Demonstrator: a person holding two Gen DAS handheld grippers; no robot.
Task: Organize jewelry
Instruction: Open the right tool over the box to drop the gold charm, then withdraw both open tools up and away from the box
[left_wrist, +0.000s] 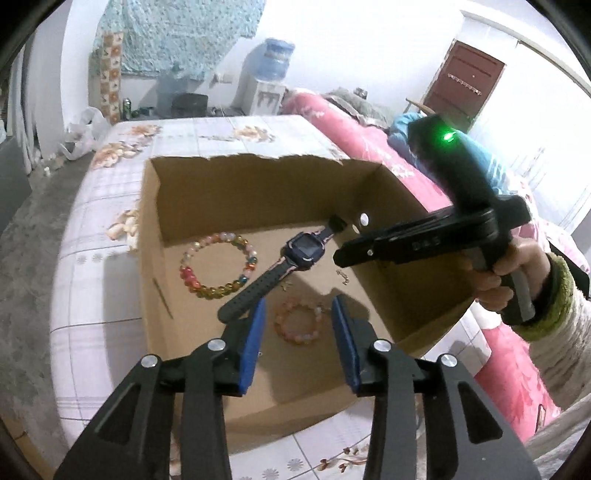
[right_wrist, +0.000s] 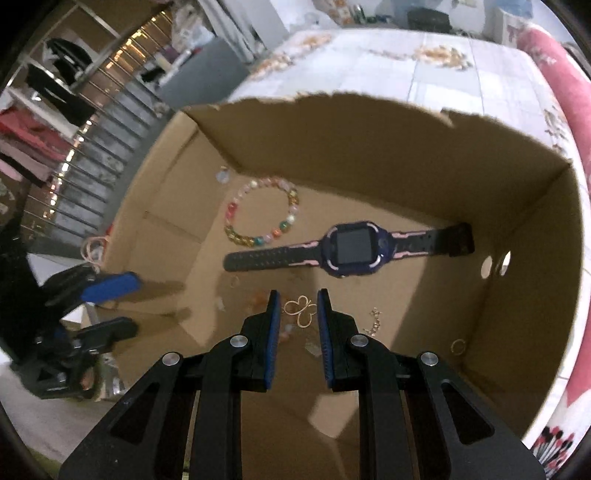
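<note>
A table (left_wrist: 229, 133) under a pale floral-print cloth fills the middle of a lived-in room: a water dispenser (left_wrist: 271, 74) stands against the far wall, a brown door (left_wrist: 465, 81) shows at the right, and pink bedding (left_wrist: 354, 125) runs along the table's right side. On the cloth sits an open cardboard box (left_wrist: 258, 184) with a ragged, torn far rim and tall walls — two round holes pierce its right wall. On the box floor lie a multicoloured bead bracelet (left_wrist: 218, 262), a dark watch (right_wrist: 351, 249) with pink-trimmed strap stretched across the middle, a smaller pinkish bead bracelet (left_wrist: 299, 323), a gold butterfly-shaped piece (right_wrist: 301, 312), a bit of chain (right_wrist: 373, 321) and a small ring (right_wrist: 458, 346) near the right wall. The left gripper (left_wrist: 299, 314) hovers above the near rim, fingers spread wide and holding nothing. The right gripper (right_wrist: 298, 310) reaches down inside the box, fingers parted either side of the butterfly piece — whether they touch it cannot be told.
</note>
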